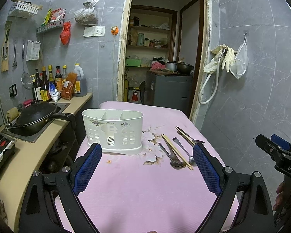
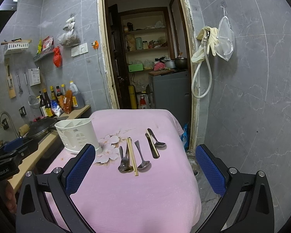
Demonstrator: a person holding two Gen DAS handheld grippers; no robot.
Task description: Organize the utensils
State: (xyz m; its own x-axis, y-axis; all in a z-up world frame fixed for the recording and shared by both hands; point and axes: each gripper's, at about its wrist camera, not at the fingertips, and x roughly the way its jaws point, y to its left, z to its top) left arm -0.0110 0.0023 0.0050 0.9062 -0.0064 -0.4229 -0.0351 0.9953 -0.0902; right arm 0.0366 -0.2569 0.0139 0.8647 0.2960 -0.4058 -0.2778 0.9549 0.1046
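Observation:
A white utensil holder point(image 1: 112, 130) point(image 2: 77, 136) with several compartments stands at the far left of a table under a pink cloth point(image 1: 135, 190) point(image 2: 130, 198). To its right lie several metal spoons point(image 1: 172, 156) point(image 2: 143, 160) and a pair of wooden chopsticks point(image 1: 176, 151) point(image 2: 133, 155), all flat on the cloth. My left gripper point(image 1: 147, 149) is open over the cloth, in front of the holder and the utensils, holding nothing. My right gripper point(image 2: 145, 149) is also open and holds nothing; it hovers in front of the spoons.
A counter on the left carries a sink with a black wok point(image 1: 36, 114), sauce bottles point(image 1: 54, 83) and an induction cooker point(image 1: 0, 151). A doorway point(image 1: 161, 58) opens behind the table. Right of the table is tiled floor with a jar point(image 2: 192, 155).

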